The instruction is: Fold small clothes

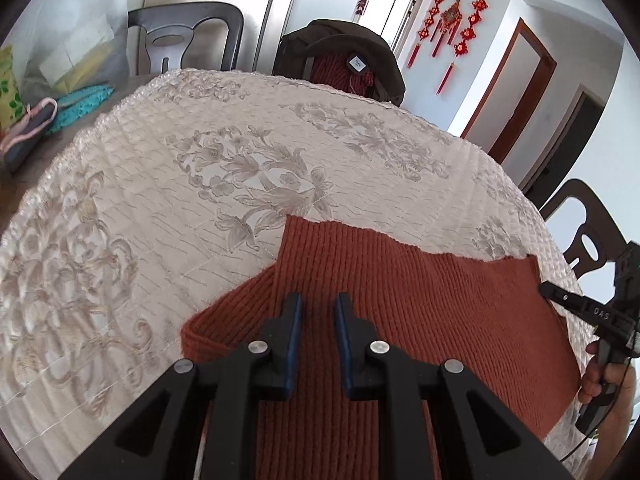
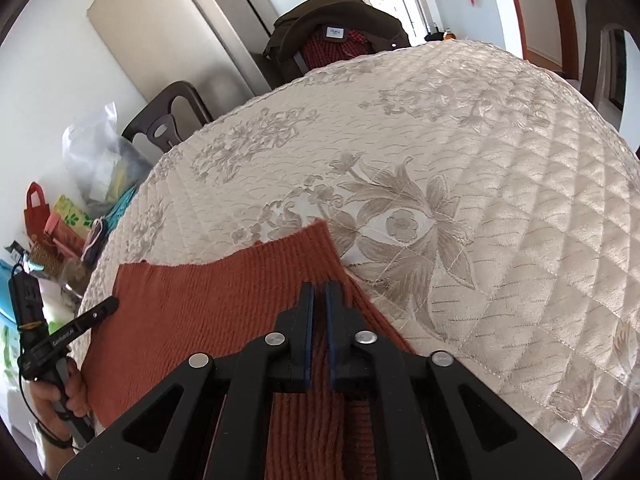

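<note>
A rust-orange ribbed knit garment (image 1: 420, 304) lies on the cream quilted table cover (image 1: 180, 184), folded with a straight far edge. My left gripper (image 1: 318, 304) hovers over its left part with a clear gap between the blue pads, holding nothing visible. In the right wrist view the garment (image 2: 208, 308) spreads to the left, and my right gripper (image 2: 319, 292) has its pads nearly together, pinching a ridge of the knit at the garment's right edge. Each gripper also shows in the other's view: the right one (image 1: 560, 296), the left one (image 2: 104, 306).
A chair draped with a dark jacket (image 1: 340, 56) stands at the table's far side. Dark plastic chairs (image 1: 188, 36) (image 1: 584, 224) stand around. Bags and small cloth items (image 1: 60, 108) sit at the left of the table. The cover's embroidered middle (image 2: 420, 208) lies beyond the garment.
</note>
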Available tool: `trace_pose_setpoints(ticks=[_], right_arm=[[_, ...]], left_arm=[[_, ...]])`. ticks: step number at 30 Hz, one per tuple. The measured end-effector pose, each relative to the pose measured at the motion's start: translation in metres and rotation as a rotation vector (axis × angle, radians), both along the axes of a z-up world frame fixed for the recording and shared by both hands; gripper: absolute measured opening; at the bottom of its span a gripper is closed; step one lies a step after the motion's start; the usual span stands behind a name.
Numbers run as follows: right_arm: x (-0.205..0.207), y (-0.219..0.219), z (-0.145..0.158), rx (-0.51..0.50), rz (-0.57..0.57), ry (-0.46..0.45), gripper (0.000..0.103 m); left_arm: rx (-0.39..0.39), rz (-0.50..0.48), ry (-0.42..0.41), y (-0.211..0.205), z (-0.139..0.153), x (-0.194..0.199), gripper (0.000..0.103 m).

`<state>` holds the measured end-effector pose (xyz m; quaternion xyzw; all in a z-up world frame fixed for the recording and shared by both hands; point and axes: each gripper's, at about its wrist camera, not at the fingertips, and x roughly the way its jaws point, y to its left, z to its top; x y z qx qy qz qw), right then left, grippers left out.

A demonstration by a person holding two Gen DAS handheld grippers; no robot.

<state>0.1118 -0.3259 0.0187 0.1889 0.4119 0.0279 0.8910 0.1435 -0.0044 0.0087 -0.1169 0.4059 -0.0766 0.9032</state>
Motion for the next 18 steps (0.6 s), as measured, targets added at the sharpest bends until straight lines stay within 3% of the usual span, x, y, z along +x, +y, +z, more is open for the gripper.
trace_pose_setpoints(ticks=[6,9,18], right_arm=[[-0.028,0.026,0.019,-0.016,0.085,-0.068,0.008],[-0.038,0.041,0.022,-0.017,0.132,-0.075,0.008],[-0.061,0.083,0.028,-0.068,0.254,-0.090,0.008]], left_arm=[[0.049,0.005,-0.053,-0.001,0.017,-0.031,0.019],[0.104,0.018,-0.062,-0.003,0.021,-0.045,0.027],[0.175,0.042,-0.063,-0.002,0.022,-0.071,0.028]])
